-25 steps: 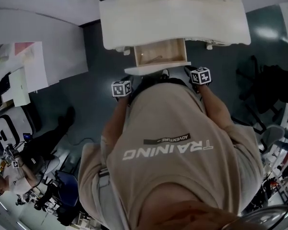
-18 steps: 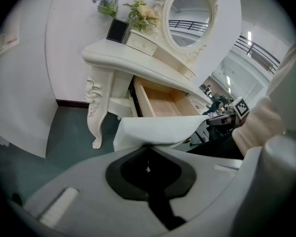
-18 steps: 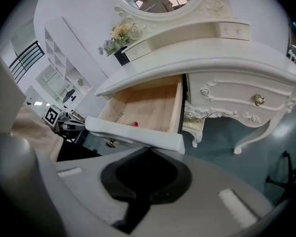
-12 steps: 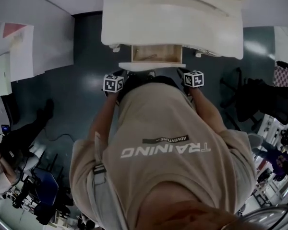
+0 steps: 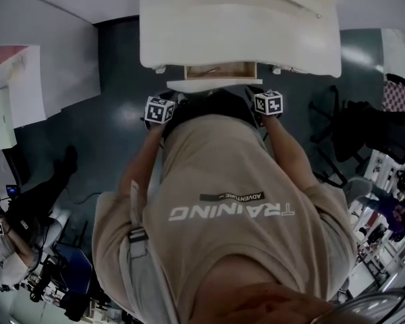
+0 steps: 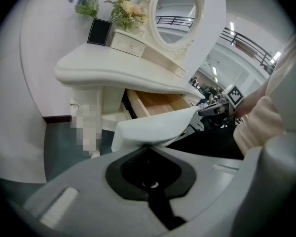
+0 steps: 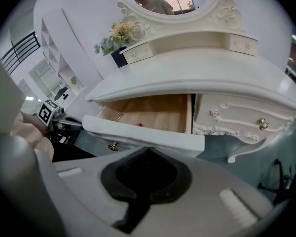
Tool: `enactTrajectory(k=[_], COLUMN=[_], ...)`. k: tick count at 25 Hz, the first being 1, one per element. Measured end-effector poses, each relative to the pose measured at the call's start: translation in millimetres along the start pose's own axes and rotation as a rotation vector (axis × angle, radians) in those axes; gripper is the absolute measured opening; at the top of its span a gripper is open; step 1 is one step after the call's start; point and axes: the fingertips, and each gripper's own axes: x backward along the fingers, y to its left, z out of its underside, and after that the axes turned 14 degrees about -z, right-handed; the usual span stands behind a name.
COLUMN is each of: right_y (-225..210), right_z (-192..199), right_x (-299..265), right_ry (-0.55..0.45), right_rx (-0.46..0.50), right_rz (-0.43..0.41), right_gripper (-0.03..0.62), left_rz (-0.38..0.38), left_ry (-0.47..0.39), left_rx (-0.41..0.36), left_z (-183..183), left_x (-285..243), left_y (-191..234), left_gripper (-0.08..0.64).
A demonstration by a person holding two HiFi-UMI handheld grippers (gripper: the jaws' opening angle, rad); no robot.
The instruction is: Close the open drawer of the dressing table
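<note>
In the head view, the white dressing table [image 5: 239, 32] stood at the top, and its drawer [image 5: 219, 70] stuck out a little way from under the table's top, with a thin strip of its wood inside showing. A person in a tan shirt [image 5: 223, 208] bent over in front of the table, above a dark floor [image 5: 121, 120]. The left gripper [image 5: 167, 106] and the right gripper [image 5: 263, 101] were both just in front of the table, one at each end of the drawer's white front. In the left gripper view, the left gripper [image 6: 148, 145] had its jaws together with nothing between them, and their tips were right up against the bottom edge of the drawer's front [image 6: 155, 125]. The drawer was partly open under the table's top [image 6: 118, 75]. A round mirror [image 6: 175, 6] and some flowers [image 6: 126, 9] sat on the table, and the right gripper [image 6: 219, 107] showed at the far end of the drawer's front. In the right gripper view, the right gripper [image 7: 148, 148] also had its jaws together and empty, with the tips right at the drawer's front [image 7: 148, 135], just under the table's top. The wood inside of the drawer [image 7: 148, 112] was open to see, and a small red thing [image 7: 139, 124] lay in it. A little gold handle [image 7: 112, 145] hung on the drawer's front.
</note>
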Motion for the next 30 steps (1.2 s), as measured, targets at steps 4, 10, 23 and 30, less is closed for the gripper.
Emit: enactTrajectory(k=[4,10,23,30], right_y=[-17,-43,-98,-116], right_z=[-15,-33,-83,-88], right_x=[-2,-2,-7,-6], right_ry=[-0.010,-0.037,-0.188,-0.151], right_rx=[0.040,0.022,-0.021,0.027], right_rz=[0.040,-0.018,-0.184,-0.251], right_gripper=[-0.003,-0.002,-0.002,-0.003], left_rz=[-0.021,-0.098,-0.233,-0.271], left_ry=[0.000,0.051,0.085,0.058], left_rx=[0.001,0.038,0.046,0.102], left_z=[-17,-39,-86,-96], left_x=[-9,-21,-57,-64], left_y=[8,16,28,29], left_gripper=[0.006,0.006,0.006,0.006])
